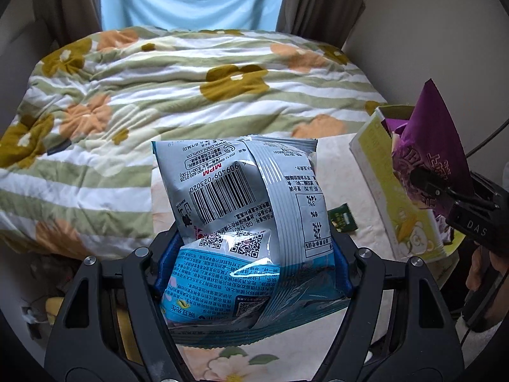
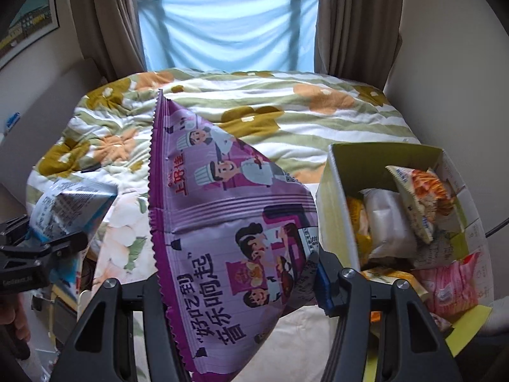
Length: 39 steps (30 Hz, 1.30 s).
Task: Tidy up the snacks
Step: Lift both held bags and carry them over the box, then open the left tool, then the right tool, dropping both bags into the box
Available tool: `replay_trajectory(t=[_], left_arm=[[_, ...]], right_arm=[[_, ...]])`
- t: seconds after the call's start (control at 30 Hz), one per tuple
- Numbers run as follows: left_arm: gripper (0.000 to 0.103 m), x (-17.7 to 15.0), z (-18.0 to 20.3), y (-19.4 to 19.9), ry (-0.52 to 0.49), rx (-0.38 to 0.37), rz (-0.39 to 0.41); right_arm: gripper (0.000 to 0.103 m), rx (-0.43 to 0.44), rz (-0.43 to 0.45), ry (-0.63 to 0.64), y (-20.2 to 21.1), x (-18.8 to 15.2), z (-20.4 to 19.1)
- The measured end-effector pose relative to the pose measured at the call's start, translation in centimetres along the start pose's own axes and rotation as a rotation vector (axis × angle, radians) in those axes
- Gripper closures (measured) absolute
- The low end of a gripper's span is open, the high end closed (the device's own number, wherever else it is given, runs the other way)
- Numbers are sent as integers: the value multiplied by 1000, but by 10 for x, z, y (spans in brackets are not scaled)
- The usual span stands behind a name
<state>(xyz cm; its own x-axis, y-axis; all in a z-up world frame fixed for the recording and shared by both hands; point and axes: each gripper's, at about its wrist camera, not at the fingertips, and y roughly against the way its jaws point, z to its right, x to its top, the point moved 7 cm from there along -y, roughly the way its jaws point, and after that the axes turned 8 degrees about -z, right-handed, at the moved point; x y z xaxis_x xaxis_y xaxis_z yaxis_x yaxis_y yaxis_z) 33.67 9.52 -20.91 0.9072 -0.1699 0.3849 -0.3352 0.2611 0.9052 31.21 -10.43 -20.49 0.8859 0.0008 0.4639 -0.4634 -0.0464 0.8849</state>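
Note:
My left gripper (image 1: 254, 273) is shut on a blue-and-silver snack bag (image 1: 245, 210) and holds it above the floral cloth; the bag also shows at the left of the right wrist view (image 2: 73, 207). My right gripper (image 2: 241, 289) is shut on a purple snack bag (image 2: 222, 222), held up just left of the open yellow-green cardboard box (image 2: 331, 191). The box holds several snack packs, among them an orange-and-white one (image 2: 420, 197) and a pink one (image 2: 451, 283). In the left wrist view the purple bag (image 1: 432, 133) and the box (image 1: 375, 146) are at the right.
A bed with a striped floral quilt (image 1: 178, 76) fills the background, with curtains and a window (image 2: 229, 25) behind. A small dark green packet (image 1: 343, 218) lies on the pale cloth near the box. Walls close in on both sides.

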Motion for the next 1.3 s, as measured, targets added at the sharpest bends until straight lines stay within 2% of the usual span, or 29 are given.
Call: replay_trajectory(t=[0.17,0.3,0.5,0.7,0.8,0.83,0.87,0.9,1.03,1.2,1.3], left_arm=[[30,8,72,32,-30,-5,69],[30,13,141,35,-49,-39,99],[30,13,237,12,-75,-87,92],[30,4,304,-25,-74,-110,57],[24,-1,326,-41,-61,-127,56],[19,-3,332,-46,-56,-119,57],[6,-3,333,-50,-51,-105,53],[0,-4,336,-55,-43,-89,48],[0,-13,333,-66,-9,-69,23],[0,-25,323,-58,33,-43,32],[0,-30,316,-50,45,-16,39]], right_arm=[[50,64,41,9,46,-5,34],[50,52,79,19,74,-9,81],[50,55,121,-4,97,-18,154],[50,43,120,-9,101,-32,206],[50,43,118,-5,103,-36,228],[50,45,118,-5,103,-37,234],[50,48,116,-5,103,-37,242],[50,49,114,-5,104,-39,247],[49,62,103,2,102,-44,260],[49,92,92,11,95,-48,268],[49,81,95,36,92,-45,269]])
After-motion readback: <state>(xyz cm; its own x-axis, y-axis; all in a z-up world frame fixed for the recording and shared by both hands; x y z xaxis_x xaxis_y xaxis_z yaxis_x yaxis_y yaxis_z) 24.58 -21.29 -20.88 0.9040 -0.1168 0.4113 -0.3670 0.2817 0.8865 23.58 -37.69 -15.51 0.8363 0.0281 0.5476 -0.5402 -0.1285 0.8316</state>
